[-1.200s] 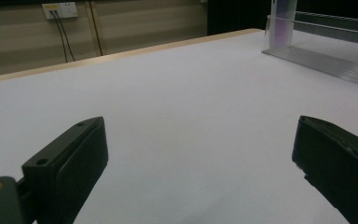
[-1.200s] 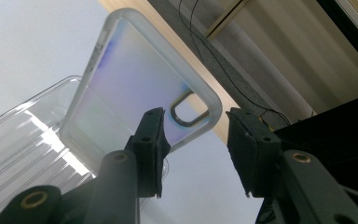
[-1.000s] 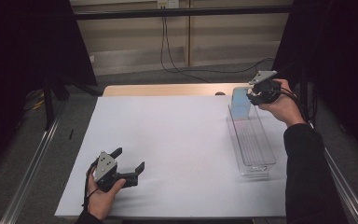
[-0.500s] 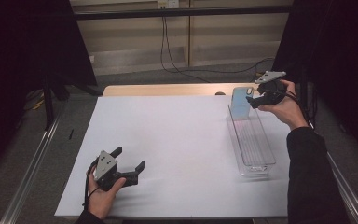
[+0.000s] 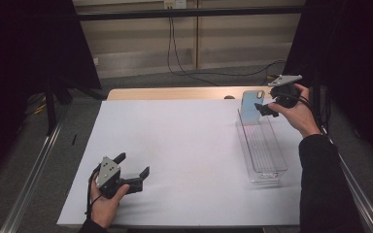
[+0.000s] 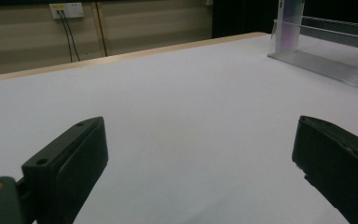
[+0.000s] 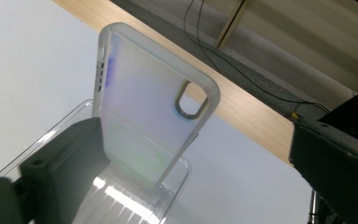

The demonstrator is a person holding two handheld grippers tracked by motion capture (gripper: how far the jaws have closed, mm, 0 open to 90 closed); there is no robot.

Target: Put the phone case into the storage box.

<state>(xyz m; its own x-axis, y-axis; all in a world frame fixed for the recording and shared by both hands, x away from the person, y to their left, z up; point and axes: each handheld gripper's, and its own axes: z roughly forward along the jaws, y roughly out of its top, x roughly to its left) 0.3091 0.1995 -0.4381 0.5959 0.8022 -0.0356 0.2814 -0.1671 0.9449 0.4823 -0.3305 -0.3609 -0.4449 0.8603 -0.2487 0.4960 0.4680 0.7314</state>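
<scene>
A translucent phone case [image 5: 249, 106] with a pale blue-violet tint stands upright at the far end of a clear slotted tray [image 5: 263, 150]. My right gripper [image 5: 264, 109] hovers just right of the case; its jaws have just been opening. In the right gripper view the case [image 7: 149, 116] rises from the tray [image 7: 177, 186] ahead of the wide-apart jaws of the right gripper [image 7: 196, 154], and no pad presses on it. My left gripper [image 5: 133, 165] rests open on the white table near its front left corner, with nothing between its fingers. The left gripper view shows the case [image 6: 291, 23] far off.
The white table top [image 5: 184, 145] has a wooden strip along its far edge. Black curtains stand at both sides, metal rails run along the table's left and right, and cables hang down the back wall.
The right gripper's jaws have opened and let go of the phone case, which stays upright in the tray. The right hand has drawn slightly right. The left gripper has not moved.
</scene>
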